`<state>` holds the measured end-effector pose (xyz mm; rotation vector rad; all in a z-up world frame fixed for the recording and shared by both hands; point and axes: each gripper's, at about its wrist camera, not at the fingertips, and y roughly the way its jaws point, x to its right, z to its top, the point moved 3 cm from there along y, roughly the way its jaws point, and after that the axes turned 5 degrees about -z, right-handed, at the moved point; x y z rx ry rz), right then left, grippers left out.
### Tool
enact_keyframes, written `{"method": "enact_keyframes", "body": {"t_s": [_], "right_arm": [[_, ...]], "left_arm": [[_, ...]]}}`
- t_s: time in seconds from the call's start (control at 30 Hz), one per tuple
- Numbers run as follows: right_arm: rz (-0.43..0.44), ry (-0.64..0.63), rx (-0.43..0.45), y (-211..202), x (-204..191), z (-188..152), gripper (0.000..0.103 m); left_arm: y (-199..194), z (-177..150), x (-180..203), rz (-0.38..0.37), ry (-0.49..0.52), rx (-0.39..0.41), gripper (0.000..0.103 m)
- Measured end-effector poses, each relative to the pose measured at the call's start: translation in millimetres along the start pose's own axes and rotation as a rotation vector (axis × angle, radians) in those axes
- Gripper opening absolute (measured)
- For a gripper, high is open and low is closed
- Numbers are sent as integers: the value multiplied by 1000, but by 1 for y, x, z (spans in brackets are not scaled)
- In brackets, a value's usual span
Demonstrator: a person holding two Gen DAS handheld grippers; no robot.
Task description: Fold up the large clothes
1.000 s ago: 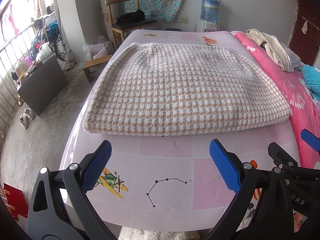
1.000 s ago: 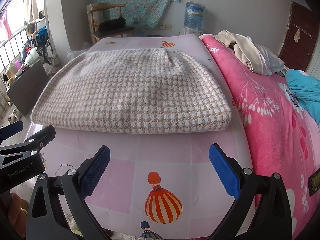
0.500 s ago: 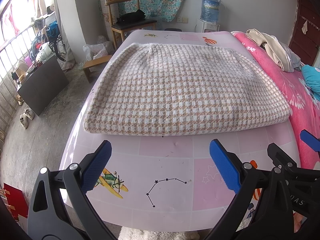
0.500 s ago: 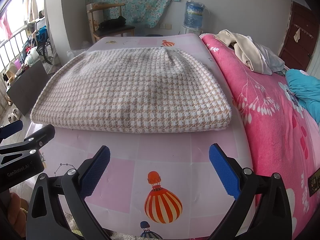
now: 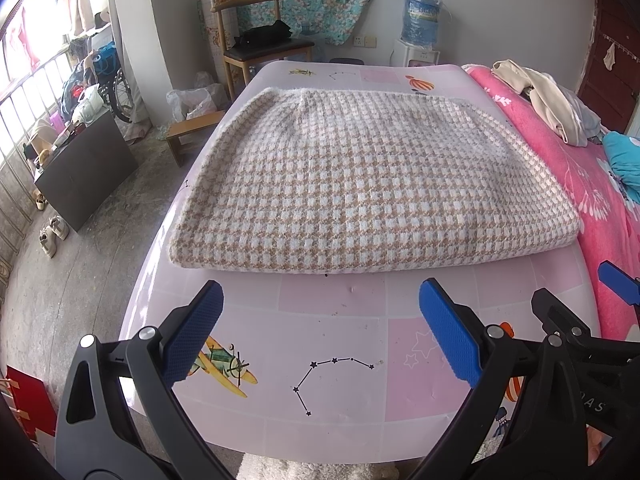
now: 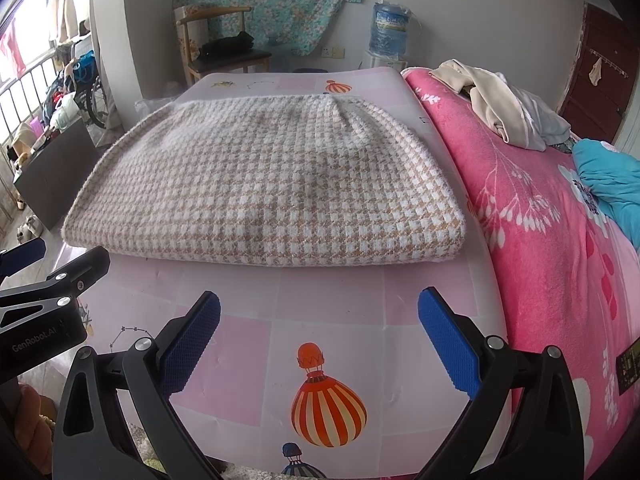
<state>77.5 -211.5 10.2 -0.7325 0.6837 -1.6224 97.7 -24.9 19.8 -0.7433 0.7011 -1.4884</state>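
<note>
A folded tan-and-white houndstooth garment [image 5: 360, 188] lies flat on the pink patterned mat [image 5: 332, 344]; it also shows in the right wrist view [image 6: 272, 188]. My left gripper [image 5: 320, 316] is open and empty, hovering over the mat just short of the garment's near edge. My right gripper [image 6: 318, 320] is open and empty, also short of the near edge, toward the garment's right corner. The two grippers sit side by side; each shows at the edge of the other's view.
A pink floral blanket [image 6: 540, 220] covers the bed to the right, with a beige clothes pile [image 6: 492, 100] and a teal cloth [image 6: 604, 184] on it. A wooden chair [image 5: 260, 48], water bottle [image 5: 420, 16] and floor clutter lie beyond and left.
</note>
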Motion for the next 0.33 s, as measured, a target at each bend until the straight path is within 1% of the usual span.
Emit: {"method": "enact_keyframes", "body": {"t_s": [0.33], "right_arm": [[1, -2, -2, 0, 0, 2, 97]], "left_arm": [[0, 2, -2, -1, -7, -4, 95]]}}
